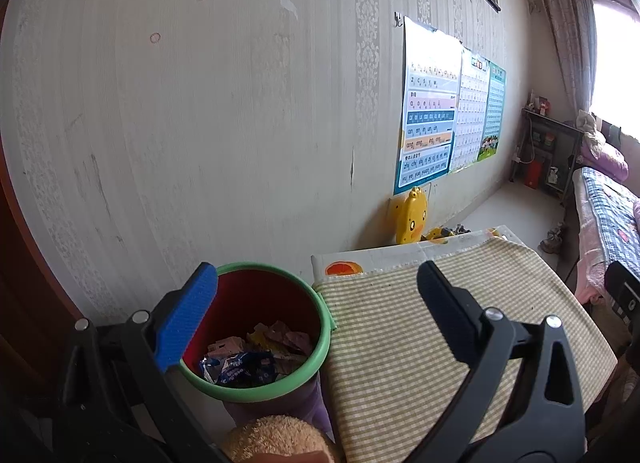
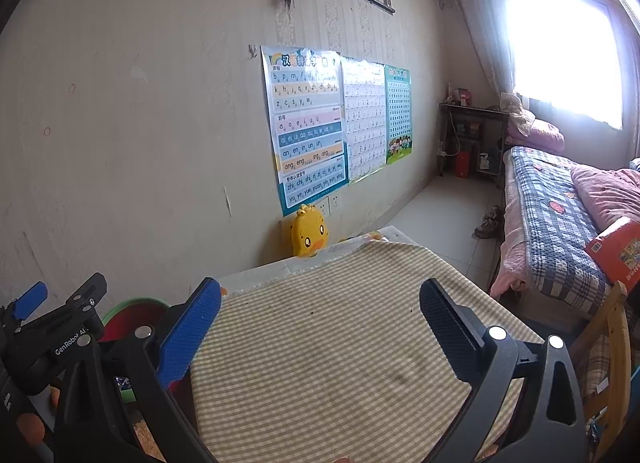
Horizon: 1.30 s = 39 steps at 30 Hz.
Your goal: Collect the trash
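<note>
At the lower left of the left wrist view, a bin (image 1: 256, 331) with a green rim and red inner wall is seen from above, standing just beside the edge of a table draped in a green-and-white checked cloth (image 1: 440, 343). Crumpled wrappers (image 1: 248, 359) (blue, pink and yellowish foil among them) are piled in its bottom. The left gripper (image 1: 320, 303) is held over the bin and the cloth edge with its jaws spread wide and nothing between them; its blue pad (image 1: 188, 319) overlaps the bin's left rim in the frame. A tan plush object (image 1: 280, 439) is cut off at the bottom edge. In the right wrist view, the right gripper (image 2: 320, 311) is likewise released, its fingers parted above the bare cloth (image 2: 320, 343), and the bin (image 2: 132, 315) is glimpsed at the lower left behind the left gripper (image 2: 36, 303). A yellow duck-shaped item (image 2: 310, 231) is propped against the wall beyond the table, below the alphabet posters (image 2: 308, 127).
</note>
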{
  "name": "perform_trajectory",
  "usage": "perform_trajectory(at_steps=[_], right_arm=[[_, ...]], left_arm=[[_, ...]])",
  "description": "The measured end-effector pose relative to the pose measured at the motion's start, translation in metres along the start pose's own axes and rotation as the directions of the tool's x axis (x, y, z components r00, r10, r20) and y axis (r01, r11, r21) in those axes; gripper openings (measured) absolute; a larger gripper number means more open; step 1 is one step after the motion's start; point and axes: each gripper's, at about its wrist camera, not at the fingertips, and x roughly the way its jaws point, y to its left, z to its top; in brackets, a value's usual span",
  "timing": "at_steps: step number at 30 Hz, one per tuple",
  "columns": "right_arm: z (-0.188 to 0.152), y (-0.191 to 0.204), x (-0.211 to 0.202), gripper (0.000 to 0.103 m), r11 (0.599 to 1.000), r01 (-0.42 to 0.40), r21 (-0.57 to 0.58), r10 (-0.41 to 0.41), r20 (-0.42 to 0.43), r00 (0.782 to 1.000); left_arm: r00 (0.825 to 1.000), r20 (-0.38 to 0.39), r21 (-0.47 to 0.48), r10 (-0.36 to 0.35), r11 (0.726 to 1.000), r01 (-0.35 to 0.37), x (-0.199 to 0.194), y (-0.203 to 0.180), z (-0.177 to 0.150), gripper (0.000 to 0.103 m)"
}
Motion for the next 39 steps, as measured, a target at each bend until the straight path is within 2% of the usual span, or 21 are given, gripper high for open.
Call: perform_trajectory(at_steps=[39], right_arm=[[-0.010,0.001,0.011,0.096,1.000,-0.012,0.003,0.012,-0.047,0.999]], left_arm=[[0.999,-0.046,-0.004,-0.005,1.000,0.005,0.011,-0.001,-0.007,0.098]])
